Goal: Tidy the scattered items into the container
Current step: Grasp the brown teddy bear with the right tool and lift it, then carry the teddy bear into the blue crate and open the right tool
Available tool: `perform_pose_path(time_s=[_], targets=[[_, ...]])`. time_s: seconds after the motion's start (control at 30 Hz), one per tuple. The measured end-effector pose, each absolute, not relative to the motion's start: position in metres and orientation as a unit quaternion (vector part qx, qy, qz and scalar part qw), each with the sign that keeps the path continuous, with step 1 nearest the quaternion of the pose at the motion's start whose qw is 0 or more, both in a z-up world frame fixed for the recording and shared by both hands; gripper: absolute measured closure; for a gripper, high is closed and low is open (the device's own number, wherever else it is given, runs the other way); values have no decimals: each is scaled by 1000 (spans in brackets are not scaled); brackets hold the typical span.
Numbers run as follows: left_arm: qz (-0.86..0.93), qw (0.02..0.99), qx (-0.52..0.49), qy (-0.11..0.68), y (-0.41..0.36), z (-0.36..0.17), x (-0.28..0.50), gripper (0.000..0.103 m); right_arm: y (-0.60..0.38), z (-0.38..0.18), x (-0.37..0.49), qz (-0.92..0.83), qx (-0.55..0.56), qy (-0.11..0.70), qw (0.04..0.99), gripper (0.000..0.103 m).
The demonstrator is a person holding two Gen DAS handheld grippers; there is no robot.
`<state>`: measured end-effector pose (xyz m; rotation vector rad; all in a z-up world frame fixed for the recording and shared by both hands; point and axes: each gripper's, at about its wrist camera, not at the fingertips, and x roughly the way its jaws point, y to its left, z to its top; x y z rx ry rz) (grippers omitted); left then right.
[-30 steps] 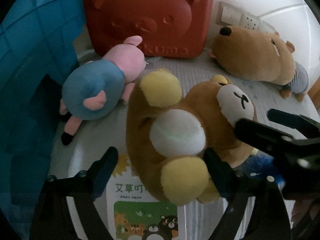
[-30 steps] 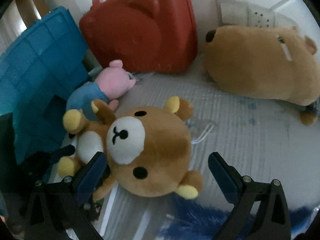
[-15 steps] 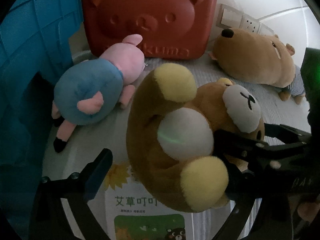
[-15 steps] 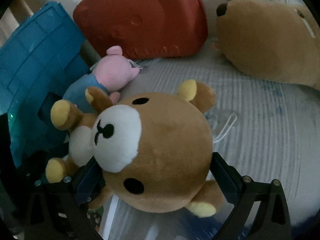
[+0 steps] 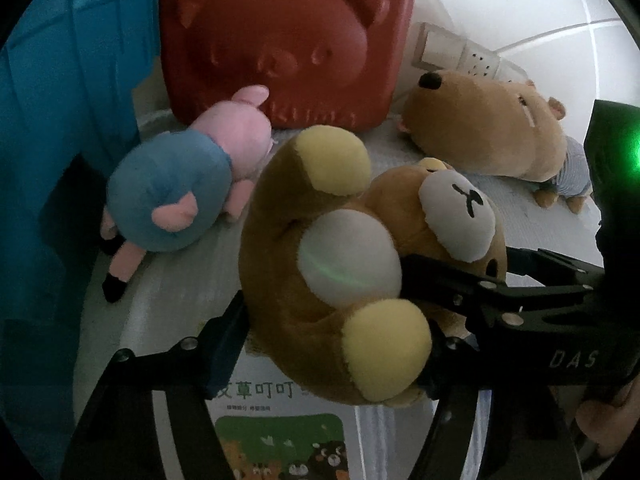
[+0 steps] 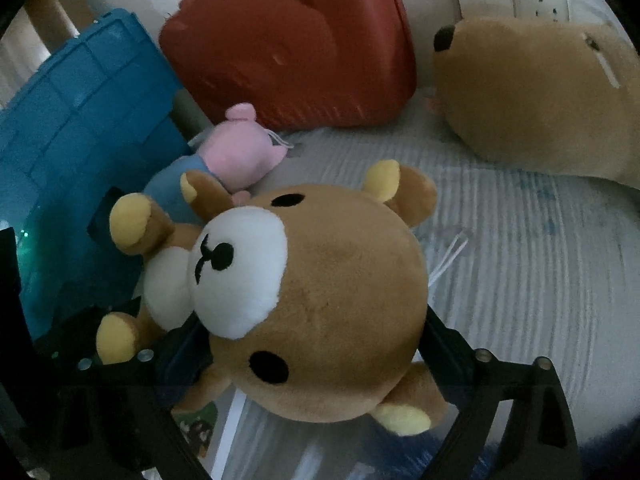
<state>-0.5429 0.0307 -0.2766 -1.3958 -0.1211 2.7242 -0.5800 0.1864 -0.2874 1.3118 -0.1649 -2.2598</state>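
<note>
A brown bear plush (image 5: 344,264) with yellow paws and a white belly lies on the grey bed. My left gripper (image 5: 328,344) is closed around its lower body. My right gripper (image 6: 316,344) is closed around its round head (image 6: 328,300); it also shows in the left wrist view (image 5: 500,288), coming in from the right. A pink pig plush in a blue dress (image 5: 180,184) lies to the left, next to the blue plastic crate (image 5: 52,128), also seen in the right wrist view (image 6: 72,148). A large tan capybara plush (image 5: 488,132) lies at the back right.
A red bear-face case (image 5: 280,40) leans against the wall at the back. A printed packet with Chinese text (image 5: 276,432) lies under the bear near my left gripper. Wall sockets (image 5: 460,52) sit behind the capybara.
Both grippers moved in and closed on the bear, the left on its body, the right on its head. The bear looks slightly raised and nearer both cameras.
</note>
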Motion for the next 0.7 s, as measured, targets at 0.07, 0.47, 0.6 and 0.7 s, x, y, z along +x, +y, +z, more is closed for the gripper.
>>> perform_pose_path(time_s=[0.07,0.47,0.6,0.7], targets=[[894,42,-444,-36,34,-264,-537,33,191,-276,-574,-839,474,-63,261,8],[936,37,-350,-15,46,-140,-462,33,210,-151,-506,-881,374,-63,283,8],[948,19,-317,-13,40,-97,-417,33,206,-105,-467,-888,339,-54,308,8],[958,-5,-288,-12,30,-67,-380,33,197,-72,-438,-889,311,-43,333,8]])
